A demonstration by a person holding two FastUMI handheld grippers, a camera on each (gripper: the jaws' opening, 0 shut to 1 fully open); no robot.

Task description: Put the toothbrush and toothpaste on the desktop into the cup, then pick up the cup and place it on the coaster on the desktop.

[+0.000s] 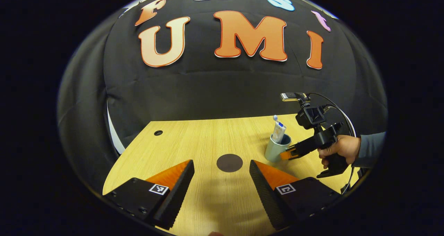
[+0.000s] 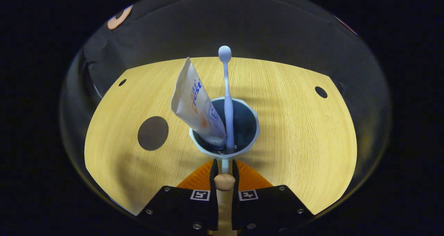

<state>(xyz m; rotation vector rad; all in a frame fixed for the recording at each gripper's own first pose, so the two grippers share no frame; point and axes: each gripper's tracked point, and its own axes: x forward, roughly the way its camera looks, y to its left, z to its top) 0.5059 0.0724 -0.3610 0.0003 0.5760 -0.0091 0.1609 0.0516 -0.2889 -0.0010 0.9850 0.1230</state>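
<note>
Upright toothbrush (image 2: pixel 228 101) (head up) in cup (image 2: pixel 255 125).

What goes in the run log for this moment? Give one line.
toothbrush and toothpaste in cup | right gripper shut on cup handle | left gripper open | coaster bare

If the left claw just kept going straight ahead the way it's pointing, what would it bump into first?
Probably the dark round coaster lying flat on the desk, dead ahead between the left claw's open fingers. If it passed above the coaster, nothing else seems to stand in that line before the black cloth wall, though depth is unclear.
</note>
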